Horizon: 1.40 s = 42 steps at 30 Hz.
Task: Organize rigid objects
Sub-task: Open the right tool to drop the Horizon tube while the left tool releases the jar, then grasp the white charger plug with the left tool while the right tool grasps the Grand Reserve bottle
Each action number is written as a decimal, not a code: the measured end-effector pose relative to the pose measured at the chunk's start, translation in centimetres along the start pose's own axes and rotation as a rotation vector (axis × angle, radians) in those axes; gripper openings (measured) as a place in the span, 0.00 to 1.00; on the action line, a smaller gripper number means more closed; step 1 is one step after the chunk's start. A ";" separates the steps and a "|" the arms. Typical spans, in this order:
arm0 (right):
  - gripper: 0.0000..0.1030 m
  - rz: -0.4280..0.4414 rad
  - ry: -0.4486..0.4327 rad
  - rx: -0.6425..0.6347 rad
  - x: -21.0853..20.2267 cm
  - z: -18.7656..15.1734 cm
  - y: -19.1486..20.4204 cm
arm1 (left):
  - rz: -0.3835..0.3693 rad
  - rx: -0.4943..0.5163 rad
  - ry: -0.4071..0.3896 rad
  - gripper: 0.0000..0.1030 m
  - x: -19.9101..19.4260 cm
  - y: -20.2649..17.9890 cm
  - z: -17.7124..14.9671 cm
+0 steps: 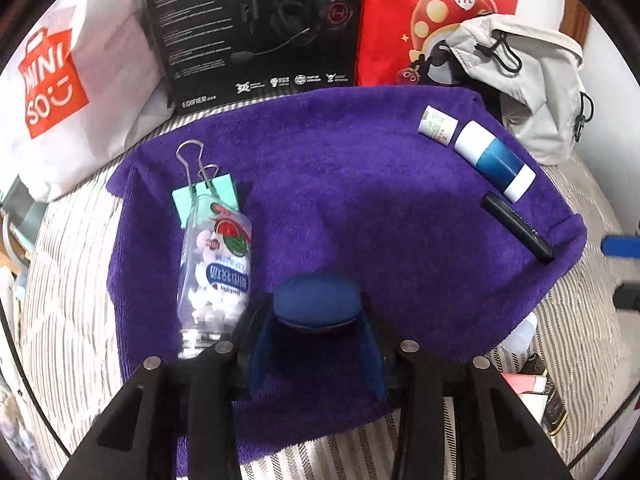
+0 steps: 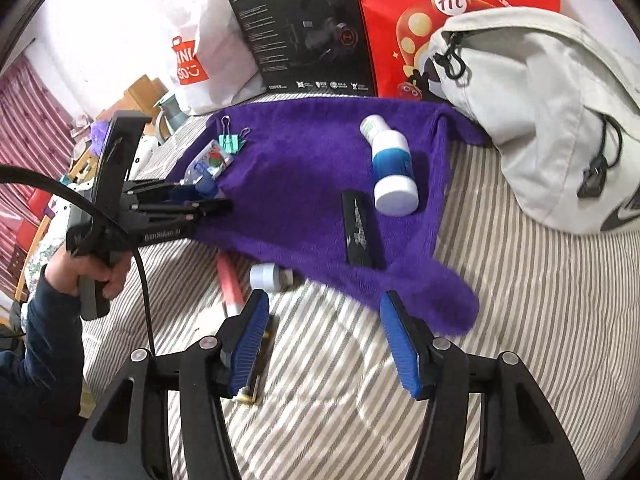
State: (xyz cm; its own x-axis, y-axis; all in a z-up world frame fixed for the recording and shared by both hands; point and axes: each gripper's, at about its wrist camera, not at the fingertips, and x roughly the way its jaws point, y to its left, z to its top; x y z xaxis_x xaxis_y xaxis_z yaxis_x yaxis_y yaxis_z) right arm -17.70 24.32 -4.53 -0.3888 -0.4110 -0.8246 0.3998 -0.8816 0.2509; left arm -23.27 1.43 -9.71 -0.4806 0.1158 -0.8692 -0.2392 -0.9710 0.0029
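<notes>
Already closed around a round blue lidded object, the left gripper holds it low over the near part of the purple towel, with its pads pressed against either side. Just to its left lies a clear candy bottle, its long axis running away from the tool toward a mint binder clip at its far end. The right gripper hovers spread and empty over the striped bedding, short of the towel's near edge. Between its left finger and the towel lie a pink tube and a small white-capped bottle, off the cloth and closer to this gripper than to the left one. Farther on, a black pen-like stick lies on the towel, pointing away from the tool, followed by a blue-and-white bottle and a small white vial in a line. The off-towel items look likely to fall to the right gripper. Bags and a headset box stand behind.
</notes>
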 end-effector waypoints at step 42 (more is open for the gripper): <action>0.61 -0.025 0.054 0.194 -2.0 -11.7 -2.2 | -0.174 0.294 -0.049 0.43 -3.4 -11.1 -7.6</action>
State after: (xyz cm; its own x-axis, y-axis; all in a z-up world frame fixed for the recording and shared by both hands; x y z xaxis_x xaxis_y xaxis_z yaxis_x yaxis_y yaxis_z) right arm -8.09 29.80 -9.39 -0.3497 -0.3801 -0.8563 0.2212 -0.9216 0.3188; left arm -12.54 10.26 -10.53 -0.4498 0.2912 -0.8444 -0.5503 -0.8350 0.0052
